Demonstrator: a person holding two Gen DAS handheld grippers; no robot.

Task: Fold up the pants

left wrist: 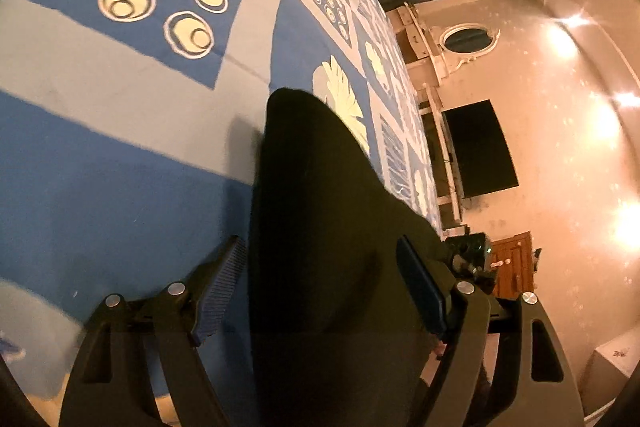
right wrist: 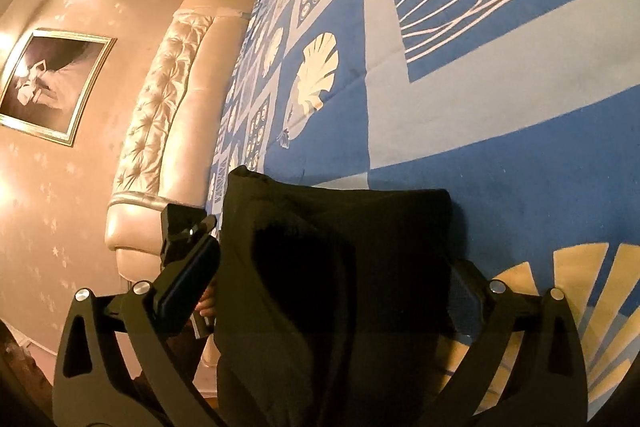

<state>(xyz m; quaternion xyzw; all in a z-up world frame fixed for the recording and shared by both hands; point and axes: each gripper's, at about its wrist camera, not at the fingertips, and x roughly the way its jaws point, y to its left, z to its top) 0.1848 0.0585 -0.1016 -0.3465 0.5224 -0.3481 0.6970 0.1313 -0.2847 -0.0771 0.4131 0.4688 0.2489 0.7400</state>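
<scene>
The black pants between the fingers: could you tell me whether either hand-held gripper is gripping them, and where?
Neither. The left hand-held gripper and right hand-held gripper are both open, straddling the pants on the bedspread; the pads stand clear of the cloth.

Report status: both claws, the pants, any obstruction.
Left claw open, black pants between its fingers, not pinched. Right claw open wide, same. Pants bunched on blue bedspread. Nothing in the way.

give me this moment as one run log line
stage: fold pants | left gripper: open, astride black pants | right gripper: open, astride pants | surface: blue patterned bedspread
</scene>
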